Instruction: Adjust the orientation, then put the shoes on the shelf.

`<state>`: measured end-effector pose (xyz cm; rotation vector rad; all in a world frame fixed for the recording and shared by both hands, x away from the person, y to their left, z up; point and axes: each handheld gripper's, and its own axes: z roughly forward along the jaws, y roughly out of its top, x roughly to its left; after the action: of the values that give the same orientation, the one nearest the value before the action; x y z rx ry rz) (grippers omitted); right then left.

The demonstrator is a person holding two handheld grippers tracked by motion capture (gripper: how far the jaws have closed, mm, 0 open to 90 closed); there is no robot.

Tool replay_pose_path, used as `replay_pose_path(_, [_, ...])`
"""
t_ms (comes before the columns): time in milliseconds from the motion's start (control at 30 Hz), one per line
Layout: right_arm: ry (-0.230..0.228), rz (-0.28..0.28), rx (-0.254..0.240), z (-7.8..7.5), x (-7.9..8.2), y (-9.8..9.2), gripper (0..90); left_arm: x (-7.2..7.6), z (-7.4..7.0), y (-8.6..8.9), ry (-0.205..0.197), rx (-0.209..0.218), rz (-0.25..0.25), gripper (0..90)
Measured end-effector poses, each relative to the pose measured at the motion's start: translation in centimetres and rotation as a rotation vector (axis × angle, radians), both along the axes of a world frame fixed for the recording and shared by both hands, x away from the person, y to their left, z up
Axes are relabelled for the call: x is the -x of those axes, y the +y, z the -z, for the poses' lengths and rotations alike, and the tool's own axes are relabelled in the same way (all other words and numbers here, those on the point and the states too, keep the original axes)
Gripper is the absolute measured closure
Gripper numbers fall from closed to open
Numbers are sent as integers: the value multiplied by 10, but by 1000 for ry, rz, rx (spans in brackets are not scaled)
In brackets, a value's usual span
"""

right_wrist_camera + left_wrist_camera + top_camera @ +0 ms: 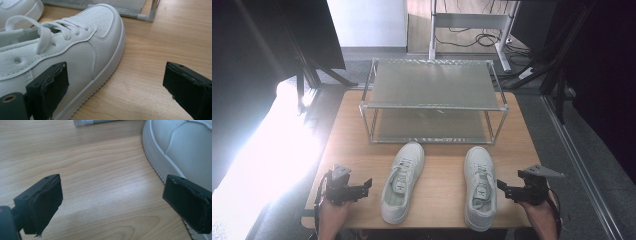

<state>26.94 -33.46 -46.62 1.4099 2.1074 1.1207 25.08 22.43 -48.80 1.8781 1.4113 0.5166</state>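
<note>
While both grippers rest low at the near edge of the wooden table [437, 200], two white sneakers lie between them, toes pointing away from the person toward a two-tier metal shoe rack [432, 100] at the far side. The left sneaker [402, 182] sits a little right of the left gripper [364, 187], with bare wood between them; its long axis runs near to far, its toe angled slightly rightward. The right sneaker [480, 187] lies just beside the right gripper [503, 188], its long axis almost straight toward the rack.

Seen from the left gripper view, the left gripper [111, 202] has its jaws spread wide over empty tabletop, with the sneaker's rubber sole edge [160, 162] passing close by the right-hand jaw. Seen from the right gripper view, the right gripper [115, 87] is likewise spread wide, holding nothing; the right sneaker [75, 50] crosses in front of its left-hand jaw, laces [42, 30] loose, toe toward the rack's corner post [152, 11].

Each shoe lies inward of its own gripper, so each hand would need to reach toward the table's middle. My judgement is that the right gripper is nearer its shoe.
</note>
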Motion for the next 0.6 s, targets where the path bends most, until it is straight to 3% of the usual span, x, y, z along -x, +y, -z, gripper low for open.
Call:
replay_pose_path(267, [-18, 0, -14, -6, 12, -2, 66, 6, -6, 0, 0, 18, 2, 29])
replay_pose_path(600, [-44, -23, -33, -15, 29, 3, 54, 16, -21, -6, -4, 21, 42, 26])
